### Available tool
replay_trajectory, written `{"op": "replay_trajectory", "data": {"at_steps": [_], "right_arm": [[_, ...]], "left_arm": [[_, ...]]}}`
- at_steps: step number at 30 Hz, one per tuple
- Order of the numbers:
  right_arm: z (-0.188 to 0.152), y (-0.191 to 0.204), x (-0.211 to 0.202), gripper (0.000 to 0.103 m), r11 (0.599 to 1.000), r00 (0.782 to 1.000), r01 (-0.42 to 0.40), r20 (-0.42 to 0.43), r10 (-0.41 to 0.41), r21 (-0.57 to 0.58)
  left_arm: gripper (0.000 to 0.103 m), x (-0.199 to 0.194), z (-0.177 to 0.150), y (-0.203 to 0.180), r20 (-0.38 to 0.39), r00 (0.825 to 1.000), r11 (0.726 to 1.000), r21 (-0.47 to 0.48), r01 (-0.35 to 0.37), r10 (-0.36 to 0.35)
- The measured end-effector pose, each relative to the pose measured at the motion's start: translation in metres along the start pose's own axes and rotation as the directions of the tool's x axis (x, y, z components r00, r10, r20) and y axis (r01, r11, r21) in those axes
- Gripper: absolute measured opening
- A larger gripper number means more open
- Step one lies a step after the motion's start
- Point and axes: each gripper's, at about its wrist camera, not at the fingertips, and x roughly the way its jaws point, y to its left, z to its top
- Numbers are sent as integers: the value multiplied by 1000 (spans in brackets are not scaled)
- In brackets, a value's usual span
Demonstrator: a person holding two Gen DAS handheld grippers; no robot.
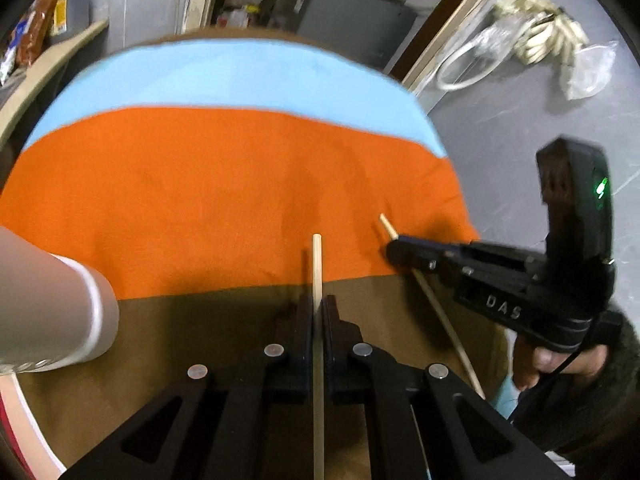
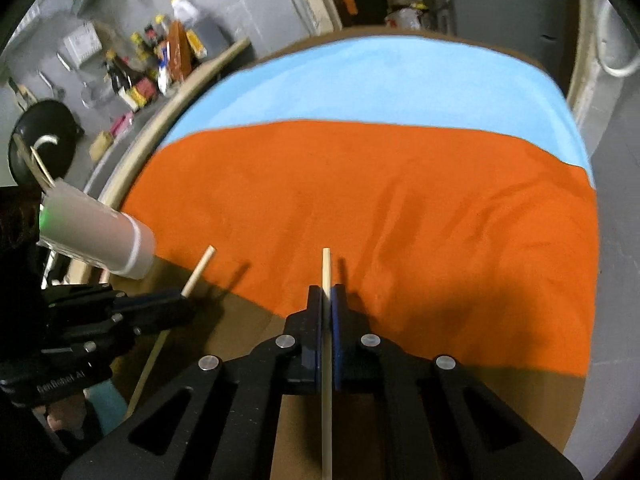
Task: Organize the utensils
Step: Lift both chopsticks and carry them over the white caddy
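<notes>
At the bottom centre of the left wrist view, the left gripper [image 1: 319, 312] has its two black fingers [image 1: 305, 320] closed narrowly on a thin wooden chopstick [image 1: 317, 264]. The stick runs straight up the frame between the pads, and its blunt end stands clear above the fingertips, over the orange cloth [image 1: 224, 184]. The cloth lies between a blue band [image 1: 224, 76] higher in the frame and a brown band [image 1: 208, 320] lower down. At the left edge, a pale grey cup [image 1: 60, 312] leans into the frame, resting on the brown band. At the right, the right gripper [image 1: 394, 250] enters from the frame edge, clamped on a second chopstick [image 1: 444, 320] that slants from centre right down toward the lower right. A hand [image 1: 552, 360] grips its handle at the lower right.

At the bottom centre of the right wrist view, the right gripper [image 2: 327, 300] is likewise closed on the second chopstick [image 2: 326, 272], which points straight up the frame, its tip over the orange cloth [image 2: 380, 208]. At the lower left, the left gripper [image 2: 188, 304] holds the first chopstick [image 2: 199, 270], slanted toward the upper right. The grey cup [image 2: 96, 236] sits at the left, above that gripper; it appears to hold sticks at its far end, though blur makes this uncertain. The blue band [image 2: 380, 84] crosses the upper centre.
</notes>
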Motion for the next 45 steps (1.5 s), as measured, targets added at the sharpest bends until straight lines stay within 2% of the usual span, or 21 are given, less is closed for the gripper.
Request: {"op": "replay_trajectory", "data": {"at_steps": [4, 9, 14, 21, 27, 32, 35, 37, 41, 45], "right_arm": [[-9, -3, -34, 4, 997, 991, -40, 133, 31, 64], [-31, 10, -82, 4, 996, 948, -45, 319, 17, 82], [-42, 41, -121, 4, 997, 878, -48, 478, 12, 62], [-17, 104, -151, 4, 998, 775, -65, 629, 58, -12], [11, 161, -163, 4, 989, 666, -117, 732, 144, -87], [35, 208, -162, 4, 980, 561, -146, 805, 193, -134], [44, 231, -158, 4, 977, 517, -143, 830, 208, -156], [51, 246, -154, 4, 979, 496, -131, 845, 202, -157], [56, 259, -142, 4, 981, 463, -139, 867, 182, -132], [60, 263, -126, 4, 986, 453, -139, 879, 148, -94]], "left_arm": [[5, -31, -6, -7, 99, 995, 999, 39, 26, -30], [5, -75, -13, -11, 218, 974, 997, 74, 38, -53], [5, -123, -18, -9, 334, 934, 990, 100, 103, -131], [5, -192, -7, 21, 459, 877, 989, 94, 111, -142], [5, -247, 3, 67, 569, 818, 997, 53, 63, -82], [5, -277, 18, 120, 667, 745, 998, -44, 49, -7], [5, -286, 25, 151, 711, 702, 992, -119, 48, 51], [5, -287, 26, 174, 732, 676, 981, -183, 65, 92], [5, -282, 32, 201, 749, 643, 959, -272, 81, 158], [5, -268, 40, 213, 748, 632, 952, -302, 53, 202]]}}
